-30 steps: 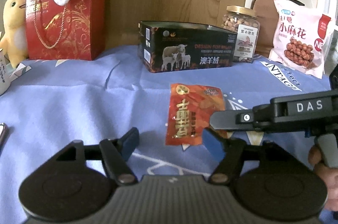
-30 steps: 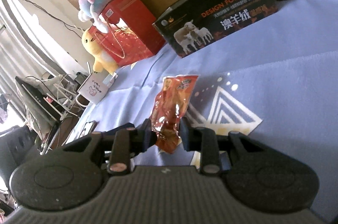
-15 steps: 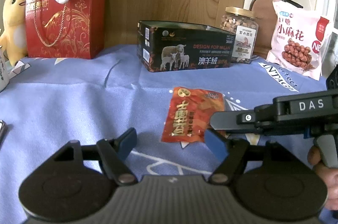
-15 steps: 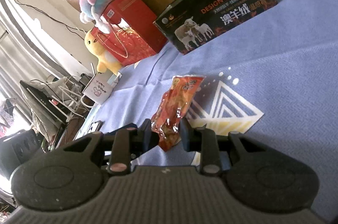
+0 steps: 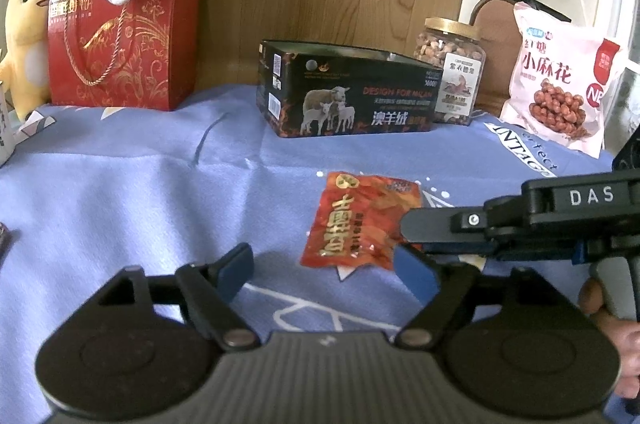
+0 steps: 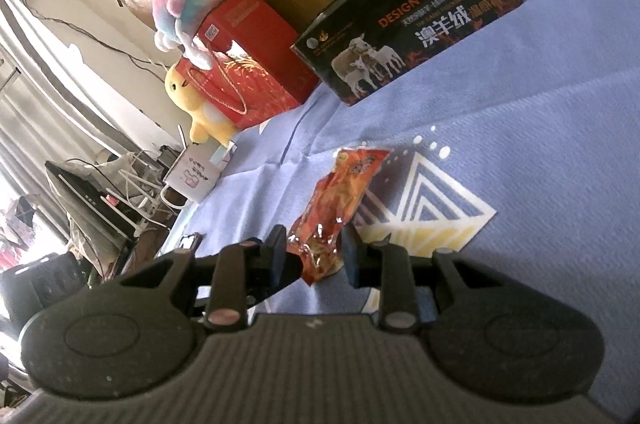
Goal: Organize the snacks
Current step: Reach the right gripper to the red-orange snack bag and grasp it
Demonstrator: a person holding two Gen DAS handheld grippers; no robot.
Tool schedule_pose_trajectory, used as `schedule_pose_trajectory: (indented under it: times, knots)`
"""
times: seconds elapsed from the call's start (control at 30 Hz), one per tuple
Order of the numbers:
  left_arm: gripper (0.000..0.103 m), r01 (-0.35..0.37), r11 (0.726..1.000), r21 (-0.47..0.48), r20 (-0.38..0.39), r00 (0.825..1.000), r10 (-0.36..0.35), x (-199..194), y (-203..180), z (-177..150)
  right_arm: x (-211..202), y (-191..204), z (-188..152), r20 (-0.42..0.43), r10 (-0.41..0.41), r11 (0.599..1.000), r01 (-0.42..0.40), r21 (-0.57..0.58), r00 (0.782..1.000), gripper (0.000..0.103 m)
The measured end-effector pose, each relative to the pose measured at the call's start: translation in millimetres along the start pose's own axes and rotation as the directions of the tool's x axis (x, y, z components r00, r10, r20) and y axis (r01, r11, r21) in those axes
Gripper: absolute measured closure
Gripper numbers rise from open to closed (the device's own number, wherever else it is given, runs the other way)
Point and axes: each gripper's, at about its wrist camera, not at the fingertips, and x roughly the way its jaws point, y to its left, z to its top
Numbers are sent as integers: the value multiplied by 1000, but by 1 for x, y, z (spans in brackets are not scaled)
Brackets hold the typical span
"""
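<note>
The orange-red snack packet (image 5: 362,222) sits near the middle of the blue-covered table (image 5: 140,192), well short of the back edge; the right tongs (image 6: 314,250) come in from the table's right side and pinch the packet's near right corner, its crinkled end caught between the pads; the left tongs (image 5: 326,270) hover just in front of the packet, jaws spreading wider, nothing between them; along the back edge stand the open black sheep-printed box (image 5: 348,92), a jar of nuts (image 5: 452,86) just beside it, and a pink snack bag (image 5: 560,88) toward the back right corner; a red gift box (image 5: 120,32) occupies the back left.
</note>
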Motion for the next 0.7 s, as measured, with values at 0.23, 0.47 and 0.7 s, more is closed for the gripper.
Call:
schedule_pose_trajectory:
  times: [0.23, 0.47, 0.7]
  knots:
    - [12, 30, 994, -102, 71, 997, -22, -10, 14, 0, -4, -6, 1, 16, 42, 997, -43, 57, 999, 65]
    - [11, 79, 974, -212, 95, 994, -60, -12, 34, 2, -6, -4, 0, 16, 33, 998, -34, 57, 999, 65]
    - [11, 126, 963, -240, 60, 992, -114, -5, 39, 1, -4, 2, -2, 9, 11, 1000, -11, 25, 1000, 65]
